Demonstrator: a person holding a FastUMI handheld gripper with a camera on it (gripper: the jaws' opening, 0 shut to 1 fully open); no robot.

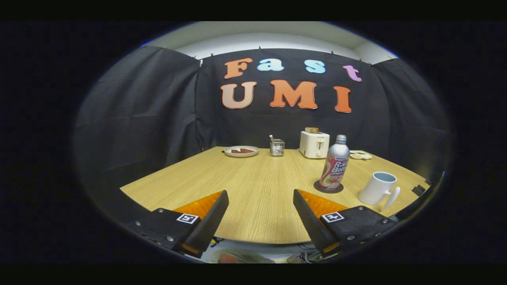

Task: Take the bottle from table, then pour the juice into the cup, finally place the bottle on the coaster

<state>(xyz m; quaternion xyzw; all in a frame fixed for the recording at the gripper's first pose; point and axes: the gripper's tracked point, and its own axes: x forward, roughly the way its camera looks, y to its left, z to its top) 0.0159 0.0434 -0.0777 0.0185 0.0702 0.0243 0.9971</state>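
A silver bottle (335, 164) with a red and white label stands upright on a dark round coaster (328, 187) on the wooden table (253, 182). To its right, a little nearer me, stands a white cup (378, 189) with its handle turned toward me. My gripper (260, 194) is open, with nothing between its fingers. It hangs over the table's near edge. The bottle is beyond the right finger (307, 209) and a bit to the right of it.
Along the table's far edge stand a white plate (241, 151) with reddish food, a small wire holder (277, 147), a white toaster (314, 144) and a small flat dish (361, 155). A dark object (418, 190) lies at the right edge.
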